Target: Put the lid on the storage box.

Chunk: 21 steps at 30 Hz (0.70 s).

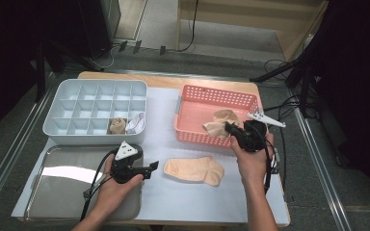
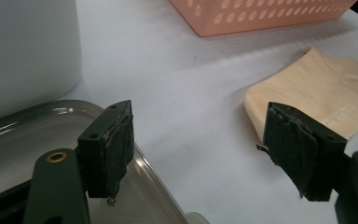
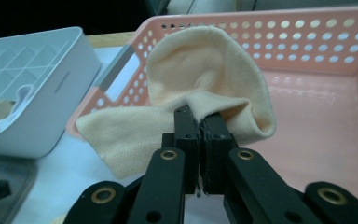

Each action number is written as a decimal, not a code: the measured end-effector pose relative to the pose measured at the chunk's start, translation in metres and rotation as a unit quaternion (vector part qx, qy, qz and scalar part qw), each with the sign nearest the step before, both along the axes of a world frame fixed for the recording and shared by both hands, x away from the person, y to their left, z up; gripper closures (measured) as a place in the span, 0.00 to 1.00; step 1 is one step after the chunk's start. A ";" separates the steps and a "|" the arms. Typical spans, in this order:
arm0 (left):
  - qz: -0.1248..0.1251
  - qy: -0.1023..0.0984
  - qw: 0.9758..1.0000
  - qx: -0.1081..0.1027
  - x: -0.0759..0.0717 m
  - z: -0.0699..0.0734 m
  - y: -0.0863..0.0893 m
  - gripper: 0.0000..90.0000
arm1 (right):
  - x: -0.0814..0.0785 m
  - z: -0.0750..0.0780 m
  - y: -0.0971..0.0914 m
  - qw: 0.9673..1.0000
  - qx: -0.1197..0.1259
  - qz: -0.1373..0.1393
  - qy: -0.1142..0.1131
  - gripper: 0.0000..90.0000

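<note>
The right gripper (image 1: 232, 130) had its jaws clamped on a beige sock (image 3: 200, 88), pinching a fold near its middle so both ends drooped free above the near wall of the pink basket (image 1: 200, 138), probably to carry it out. Its long axis seemed to run slantwise, one end toward the divided white box (image 1: 96, 91), though the bunched cloth made this uncertain. The left gripper (image 1: 149, 169) waited with jaws apart beside a matching sock (image 1: 195, 169) lying flat, lengthwise across the white mat (image 1: 173, 202).
</note>
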<state>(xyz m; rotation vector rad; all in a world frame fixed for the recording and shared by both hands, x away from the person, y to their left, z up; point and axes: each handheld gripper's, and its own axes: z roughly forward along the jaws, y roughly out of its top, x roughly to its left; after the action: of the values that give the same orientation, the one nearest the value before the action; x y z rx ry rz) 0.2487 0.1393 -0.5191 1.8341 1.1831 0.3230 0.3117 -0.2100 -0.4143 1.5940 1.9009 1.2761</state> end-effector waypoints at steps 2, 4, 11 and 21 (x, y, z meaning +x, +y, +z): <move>-0.001 0.000 1.000 -0.001 -0.001 0.001 0.000 0.28 | -0.007 -0.002 0.001 1.000 0.006 0.007 0.000 0.98; -0.001 -0.002 1.000 -0.001 -0.001 0.001 0.000 0.28 | -0.017 -0.005 0.001 1.000 0.010 0.014 0.003 0.98; -0.003 -0.008 1.000 -0.004 -0.004 0.003 -0.001 0.29 | -0.049 -0.022 0.018 0.998 0.005 0.057 0.022 0.98; -0.004 -0.014 1.000 -0.014 -0.006 0.004 0.002 0.31 | -0.078 -0.068 0.053 0.984 0.008 0.157 0.086 0.98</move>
<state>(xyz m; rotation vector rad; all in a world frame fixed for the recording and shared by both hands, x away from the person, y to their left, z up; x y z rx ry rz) 0.2430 0.1418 -0.5147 1.8052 1.1549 0.3252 0.2341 -0.1572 -0.4824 1.4966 2.3308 1.3100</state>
